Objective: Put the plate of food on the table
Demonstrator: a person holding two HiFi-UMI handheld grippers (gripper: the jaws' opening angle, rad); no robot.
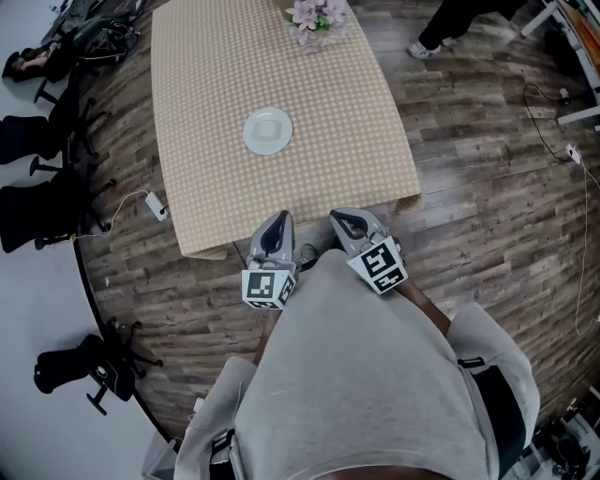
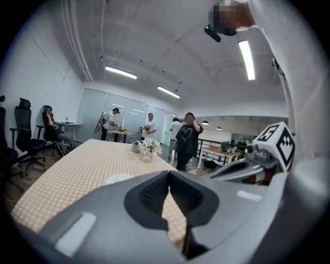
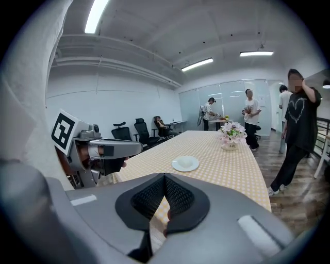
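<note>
Wood-plank floor (image 1: 487, 216), black office chairs (image 1: 37, 211), glass partition (image 2: 90, 111), ceiling strip lights (image 2: 247, 59)

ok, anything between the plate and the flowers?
Nothing: only bare checked cloth between the plate and the flowers. Clearest in the head view; the right gripper view agrees.

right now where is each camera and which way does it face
Head view: on the head, steeply down at table, plate, left gripper, right gripper; torso shows.
Left gripper view: on the left gripper, along the table; own shut jaws, right gripper at right.
Right gripper view: on the right gripper, same way; own shut jaws, left gripper at left.
Shared: all see the plate and flowers.
</note>
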